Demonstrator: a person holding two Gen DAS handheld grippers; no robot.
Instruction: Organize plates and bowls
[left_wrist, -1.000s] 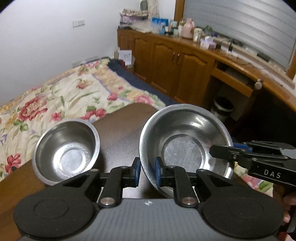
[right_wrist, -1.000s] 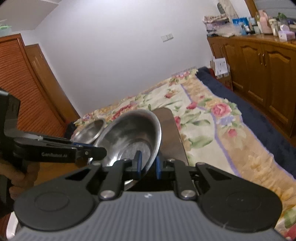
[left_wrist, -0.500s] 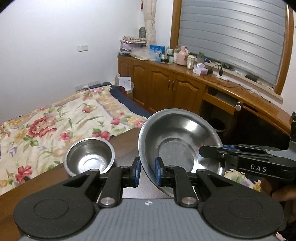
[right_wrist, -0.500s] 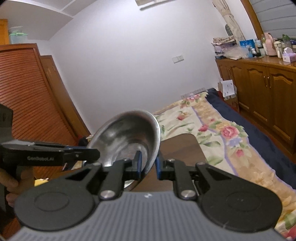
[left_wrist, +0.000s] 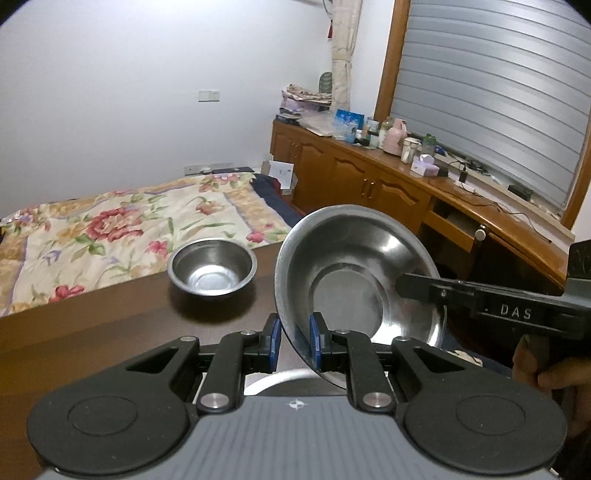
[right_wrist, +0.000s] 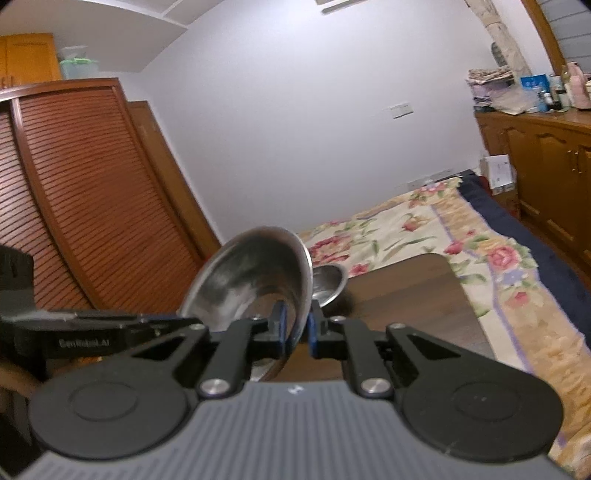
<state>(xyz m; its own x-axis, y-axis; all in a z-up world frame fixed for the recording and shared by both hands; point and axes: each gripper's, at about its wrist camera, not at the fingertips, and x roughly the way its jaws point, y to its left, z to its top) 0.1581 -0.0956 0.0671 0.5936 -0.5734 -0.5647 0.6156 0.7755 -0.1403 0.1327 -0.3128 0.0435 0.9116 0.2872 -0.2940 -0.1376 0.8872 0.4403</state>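
A large, shallow steel bowl (left_wrist: 354, 273) hangs tilted above the dark wooden table (left_wrist: 110, 325), held from two sides. My left gripper (left_wrist: 293, 332) is shut on its near left rim. My right gripper (left_wrist: 406, 290) comes in from the right, and its jaws are closing tight on the opposite rim. In the right wrist view the same large bowl (right_wrist: 251, 273) stands on edge between the blue pads of the right gripper (right_wrist: 295, 325), with the left gripper (right_wrist: 184, 323) gripping its far side. A small, deep steel bowl (left_wrist: 212, 267) sits upright on the table beyond; the right wrist view shows this small bowl (right_wrist: 330, 280) too.
A bed with a flowered cover (left_wrist: 110, 229) lies past the table's far edge. Wooden cabinets with a cluttered top (left_wrist: 369, 173) run along the right wall. A louvred wardrobe (right_wrist: 74, 206) stands on the left. A curved white rim (left_wrist: 273, 380) shows under my left fingers. A hand (left_wrist: 546, 369) holds the right gripper.
Both grippers have risen and pulled back with the large bowl between them. The small bowl has stayed on the table and now looks farther away.
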